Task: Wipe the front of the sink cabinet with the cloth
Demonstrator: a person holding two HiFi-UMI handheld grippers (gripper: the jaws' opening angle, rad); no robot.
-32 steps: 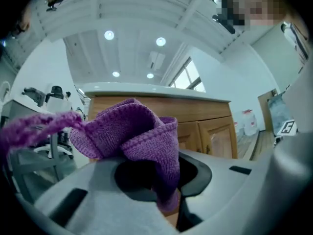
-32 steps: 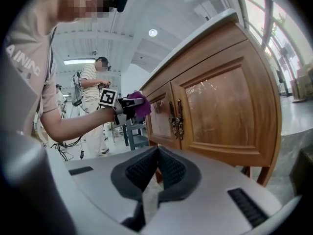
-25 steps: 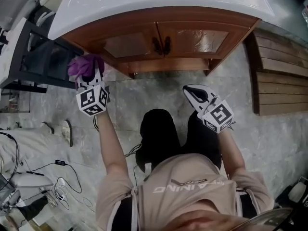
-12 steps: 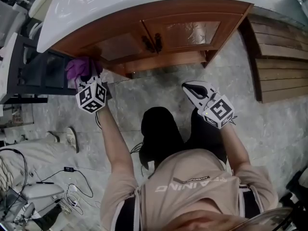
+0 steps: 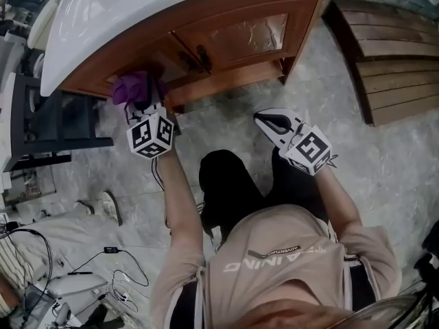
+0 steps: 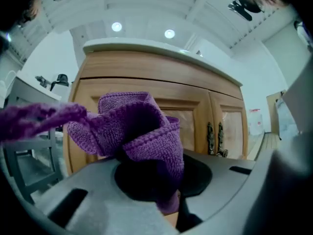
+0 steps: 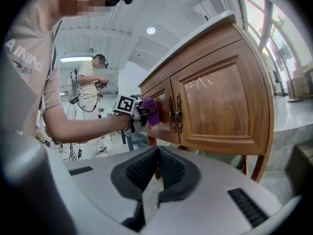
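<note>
- The sink cabinet (image 5: 240, 36) takes up most of the scene. It has a wooden front with two panelled doors under a white sink top (image 5: 137, 5).
- The cabinet's left door (image 5: 147, 64) is where the work is. I judge the wiping is under way, and the right door and the lower rail look still to be done.
- The purple cloth (image 5: 135, 88) is bunched up against the cabinet's left door, on its outer part. It appears to touch the wood.
- The left claw (image 5: 143, 107) is clamped onto the cloth, with folds spilling over its jaws towards the cabinet front.
- The right claw (image 5: 264, 120) has its jaws closed together on nothing. It hangs well apart from the cabinet, out in front of the right door.
- The paired handles (image 5: 193, 57) sit at the cabinet's middle seam, beside the cloth.
- The next move probably calls for a steady pressed sweep across the cabinet towards those handles, working around them so the cloth does not snag.
</note>
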